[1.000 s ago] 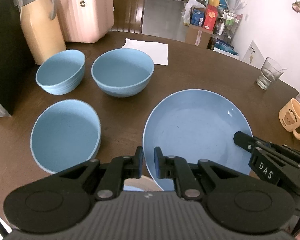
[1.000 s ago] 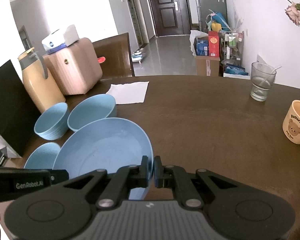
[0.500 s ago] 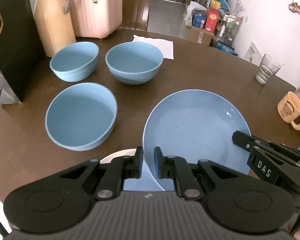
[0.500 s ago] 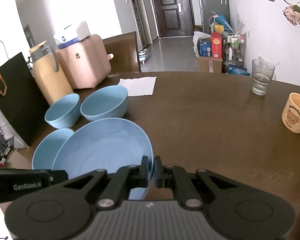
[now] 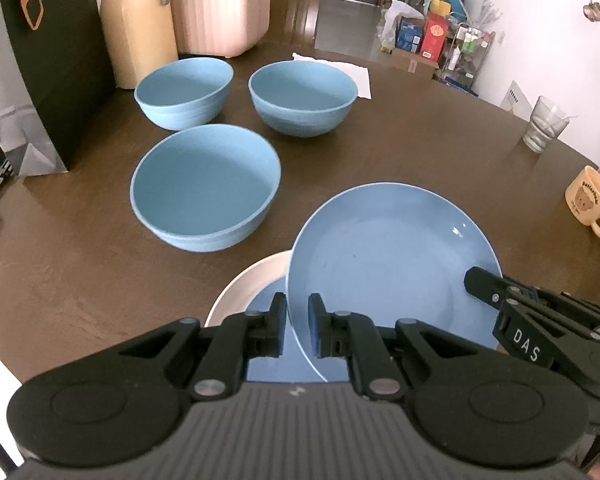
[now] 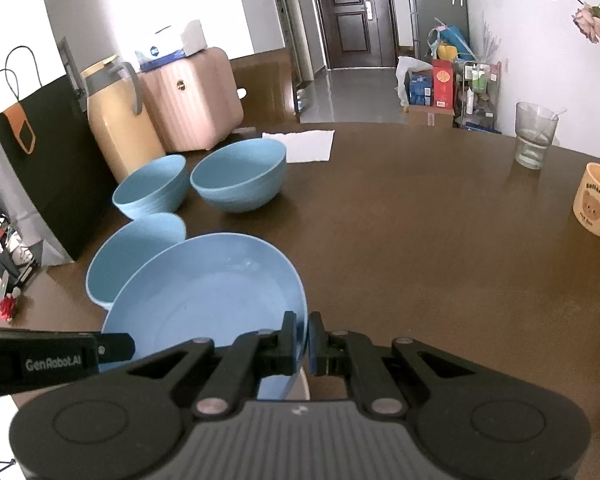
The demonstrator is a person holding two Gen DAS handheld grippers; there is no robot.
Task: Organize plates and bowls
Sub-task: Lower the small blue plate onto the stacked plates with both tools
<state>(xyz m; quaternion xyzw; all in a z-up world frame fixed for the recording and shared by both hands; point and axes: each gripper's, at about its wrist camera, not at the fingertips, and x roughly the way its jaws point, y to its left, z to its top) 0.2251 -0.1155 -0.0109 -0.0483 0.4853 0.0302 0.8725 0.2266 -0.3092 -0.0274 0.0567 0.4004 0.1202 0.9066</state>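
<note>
Both grippers hold one blue plate (image 5: pixel 388 256) by its rim, lifted above the table. My left gripper (image 5: pixel 297 326) is shut on its near left edge. My right gripper (image 6: pixel 302 340) is shut on its right edge, with the plate (image 6: pixel 204 304) to its left. Under the plate lies a white plate (image 5: pixel 252 284) with a blue plate (image 5: pixel 276 360) on it. Three blue bowls stand beyond: a near one (image 5: pixel 204 188), a far left one (image 5: pixel 184 90) and a far right one (image 5: pixel 302 94).
A black paper bag (image 5: pixel 40 60), a tan jug (image 5: pixel 138 20) and a pink case (image 5: pixel 220 4) stand at the table's far left. A white napkin (image 5: pixel 340 70) lies behind the bowls. A glass (image 5: pixel 544 128) and a bear mug (image 5: pixel 590 200) stand at the right.
Both grippers have risen with the blue plate between them. The stack of white and blue plates below has come into view under its left edge.
</note>
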